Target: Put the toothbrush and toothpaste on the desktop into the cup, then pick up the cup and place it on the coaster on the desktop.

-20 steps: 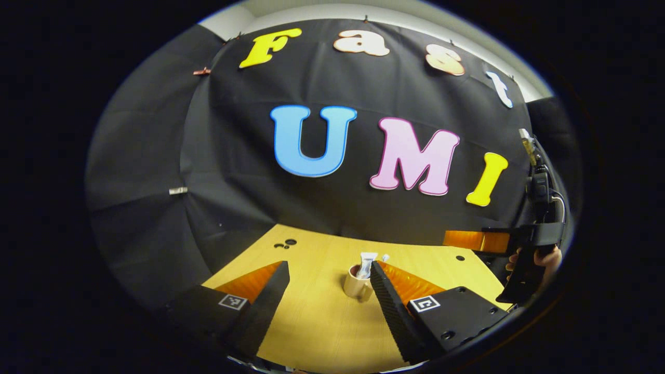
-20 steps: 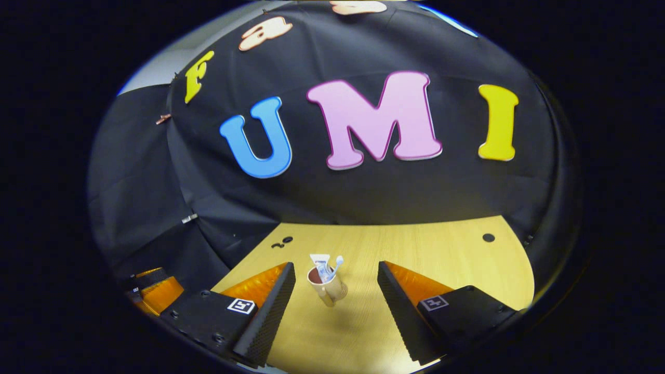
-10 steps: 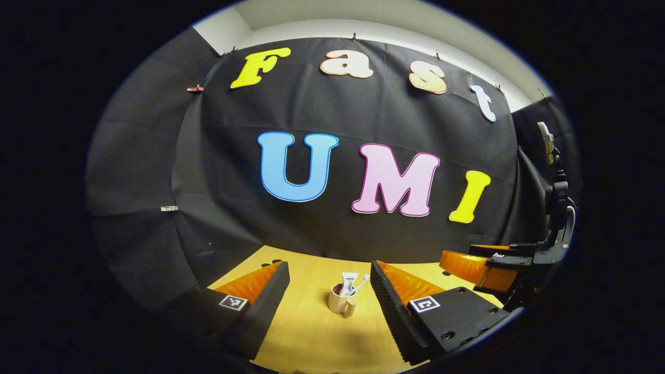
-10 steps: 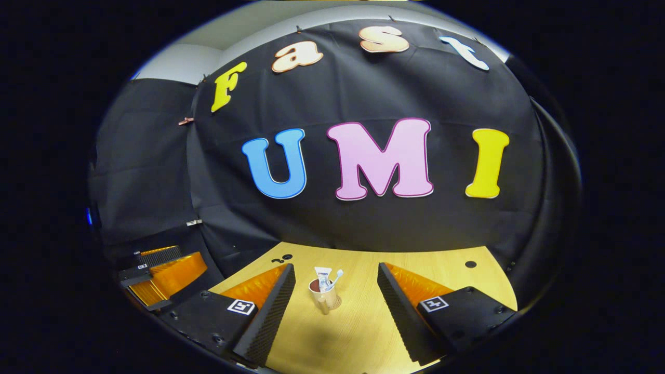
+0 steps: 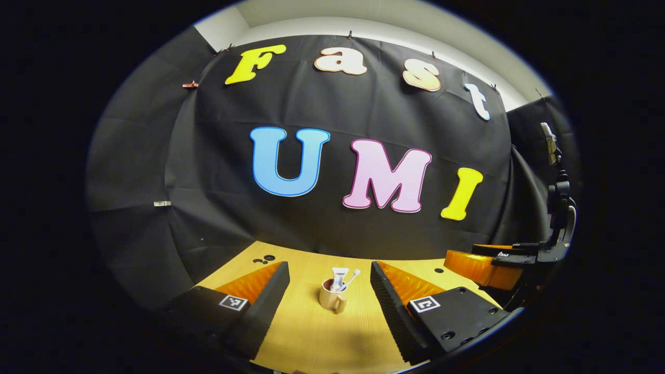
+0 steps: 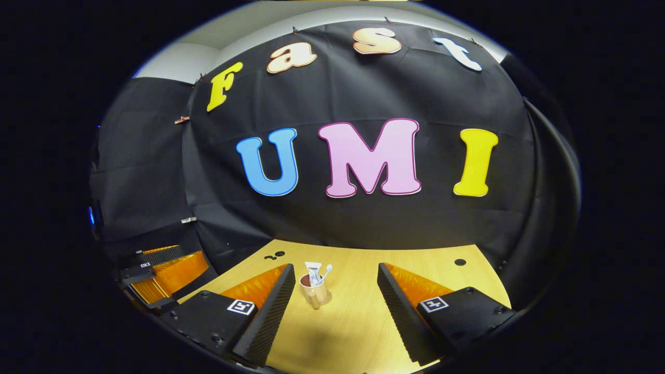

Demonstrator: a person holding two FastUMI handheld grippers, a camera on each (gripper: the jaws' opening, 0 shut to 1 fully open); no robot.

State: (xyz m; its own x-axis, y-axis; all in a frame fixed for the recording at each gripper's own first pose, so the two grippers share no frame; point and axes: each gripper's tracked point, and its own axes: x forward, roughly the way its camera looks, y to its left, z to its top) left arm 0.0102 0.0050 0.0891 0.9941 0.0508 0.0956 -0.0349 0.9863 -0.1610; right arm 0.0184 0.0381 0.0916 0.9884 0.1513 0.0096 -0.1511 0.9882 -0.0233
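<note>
Left gripper: black finger mounts with round screws, each bearing a square black-and-white marker tag; orange translucent panels outboard of the ridged pads; right gripper built alike, a cable looping behind its body.

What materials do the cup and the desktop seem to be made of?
The cup looks like glazed ceramic: beige outside, dark reddish inside, with a thick handle and a soft sheen, though plastic is possible. The desktop looks like light wood or wood-look laminate: fine straight grain lines and a matte finish.
</note>
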